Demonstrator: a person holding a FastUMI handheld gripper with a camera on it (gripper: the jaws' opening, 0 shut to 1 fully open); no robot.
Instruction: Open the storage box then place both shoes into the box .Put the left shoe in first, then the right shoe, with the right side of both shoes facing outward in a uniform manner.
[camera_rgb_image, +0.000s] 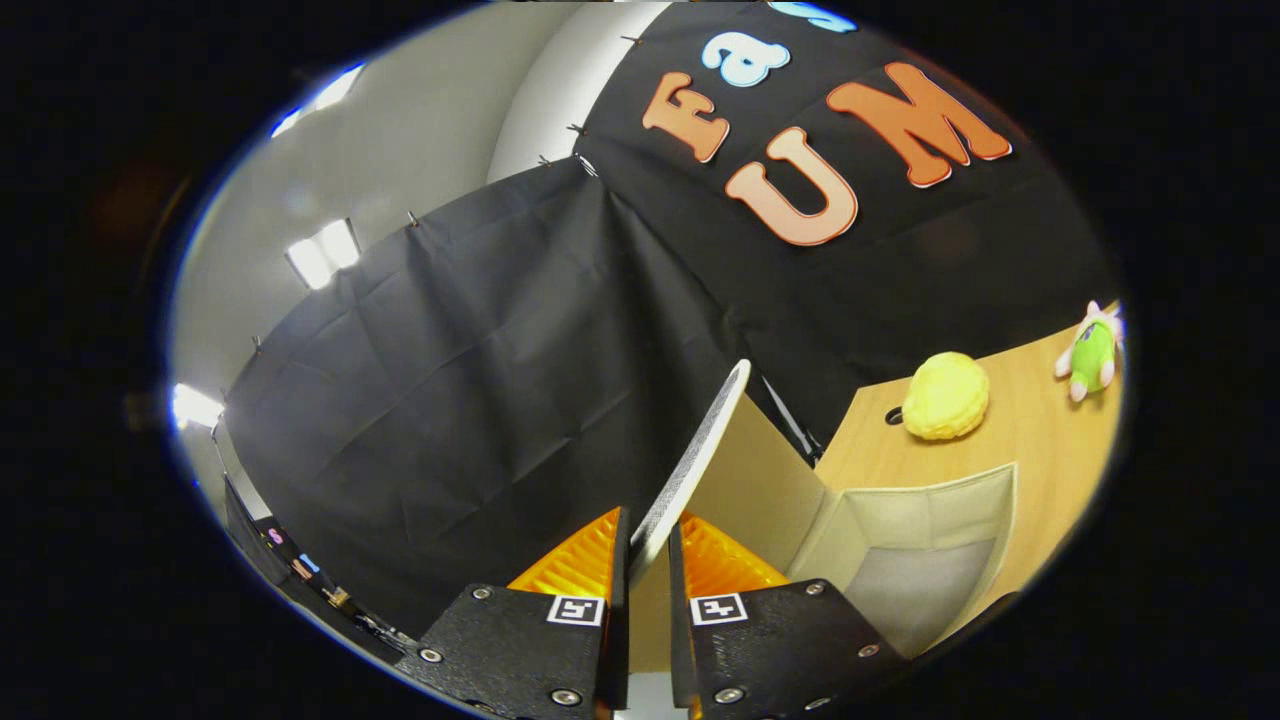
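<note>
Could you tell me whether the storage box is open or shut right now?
Open. The gripper is shut on the lid, holding it raised on edge, and the storage box shows its pale interior, with no shoe visible inside.

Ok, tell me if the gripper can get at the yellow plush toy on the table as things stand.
Probably not right now. The gripper is shut on the storage box's raised lid, so its fingers are occupied. The yellow plush toy sits on the table beyond the open box, nothing on top of it; release the lid first.
</note>
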